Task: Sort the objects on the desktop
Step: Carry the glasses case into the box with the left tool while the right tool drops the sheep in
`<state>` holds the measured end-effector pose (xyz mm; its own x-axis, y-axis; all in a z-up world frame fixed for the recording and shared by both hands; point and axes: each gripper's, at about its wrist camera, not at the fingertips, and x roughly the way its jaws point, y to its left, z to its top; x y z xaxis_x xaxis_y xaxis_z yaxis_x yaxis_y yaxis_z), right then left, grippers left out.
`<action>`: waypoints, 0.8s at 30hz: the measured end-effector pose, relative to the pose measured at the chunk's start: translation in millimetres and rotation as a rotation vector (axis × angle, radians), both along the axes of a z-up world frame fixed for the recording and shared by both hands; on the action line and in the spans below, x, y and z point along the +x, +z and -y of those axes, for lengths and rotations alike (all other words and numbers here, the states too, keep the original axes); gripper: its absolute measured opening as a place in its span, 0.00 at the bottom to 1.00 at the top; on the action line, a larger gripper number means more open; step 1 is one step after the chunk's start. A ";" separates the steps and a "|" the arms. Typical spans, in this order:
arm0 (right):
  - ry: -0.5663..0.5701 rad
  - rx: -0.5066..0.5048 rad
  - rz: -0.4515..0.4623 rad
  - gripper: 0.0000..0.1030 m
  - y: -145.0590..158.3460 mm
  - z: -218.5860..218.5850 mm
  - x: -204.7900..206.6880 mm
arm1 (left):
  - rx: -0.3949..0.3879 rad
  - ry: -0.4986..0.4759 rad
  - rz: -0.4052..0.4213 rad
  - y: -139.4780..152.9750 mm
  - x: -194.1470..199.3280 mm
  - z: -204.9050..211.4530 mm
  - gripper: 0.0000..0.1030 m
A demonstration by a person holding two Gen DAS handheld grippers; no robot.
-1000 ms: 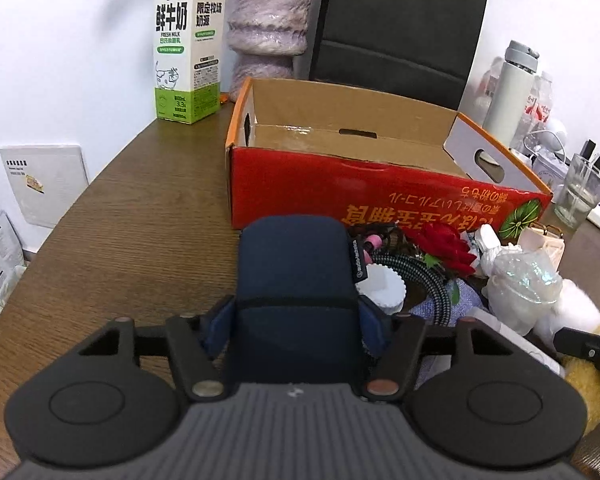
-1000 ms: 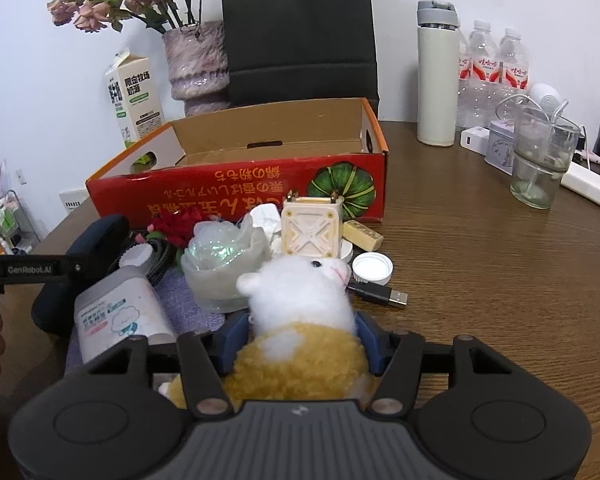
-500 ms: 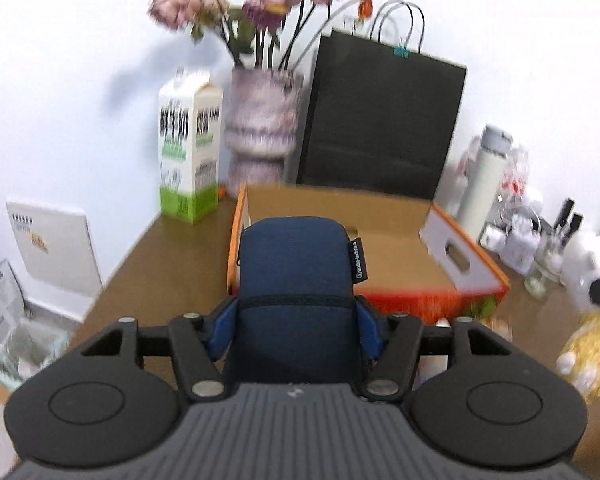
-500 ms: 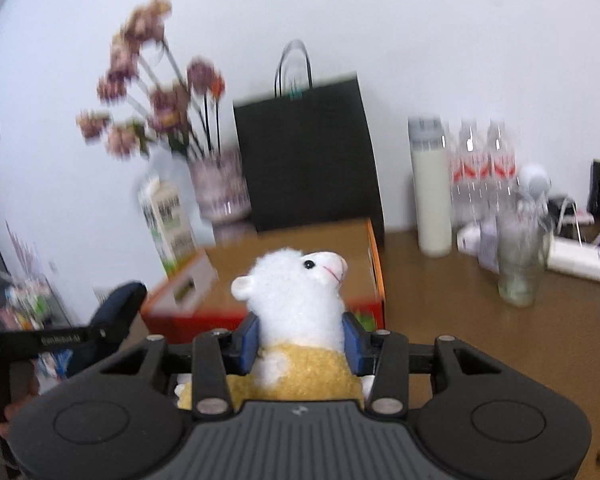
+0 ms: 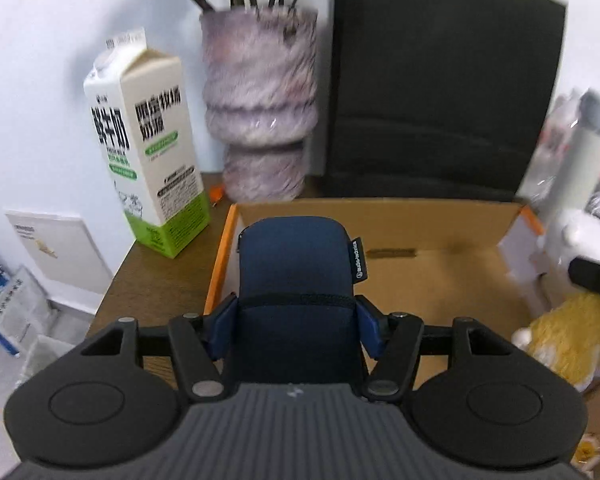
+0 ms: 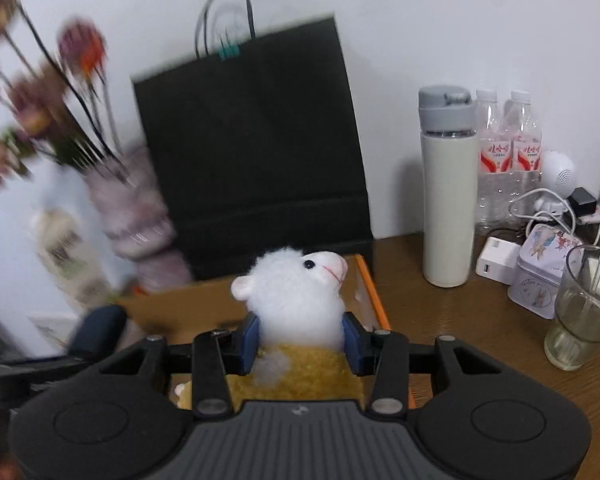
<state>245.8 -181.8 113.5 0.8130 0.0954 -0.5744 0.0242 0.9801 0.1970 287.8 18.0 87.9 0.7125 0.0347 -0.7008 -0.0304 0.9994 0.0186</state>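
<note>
My left gripper (image 5: 296, 328) is shut on a dark blue pouch (image 5: 296, 268) and holds it above the left end of the open cardboard box (image 5: 440, 268). My right gripper (image 6: 300, 338) is shut on a white and yellow plush sheep (image 6: 300, 300) and holds it over the box's right end, by its orange edge (image 6: 374, 296). The sheep's yellow body also shows at the right of the left wrist view (image 5: 564, 336). The pouch also shows at the left of the right wrist view (image 6: 98, 326).
A milk carton (image 5: 148, 152), a vase of dried flowers (image 5: 260, 108) and a black paper bag (image 5: 436, 88) stand behind the box. A white flask (image 6: 446, 200), water bottles (image 6: 508, 152), a small tin (image 6: 544, 272), a charger (image 6: 496, 260) and a glass (image 6: 580, 312) stand on the brown table at the right.
Both grippers have lifted their objects off the table and carried them forward over the open box. The pile of objects has dropped out of view.
</note>
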 end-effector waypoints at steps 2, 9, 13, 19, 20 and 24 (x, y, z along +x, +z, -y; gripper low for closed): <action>0.005 0.013 -0.060 0.40 -14.6 -2.2 14.3 | -0.003 0.008 -0.028 -11.1 0.5 -1.3 0.61; -0.041 -0.152 -0.150 0.42 -57.2 -14.9 16.9 | 0.060 -0.016 -0.096 -41.4 -8.4 3.7 0.61; -0.059 -0.220 -0.156 0.44 -62.3 -16.2 10.4 | 0.079 -0.013 -0.072 -32.9 -17.6 1.2 0.61; -0.033 -0.193 -0.148 0.62 -43.5 -13.5 1.7 | 0.114 -0.023 0.032 12.9 -38.2 -1.2 0.70; -0.024 -0.173 -0.125 0.67 -34.9 -11.9 -3.0 | 0.096 -0.022 0.046 21.9 -42.0 -3.9 0.71; 0.039 -0.100 -0.039 0.75 2.3 -5.0 -23.6 | 0.044 -0.024 0.080 48.9 -62.3 -11.4 0.81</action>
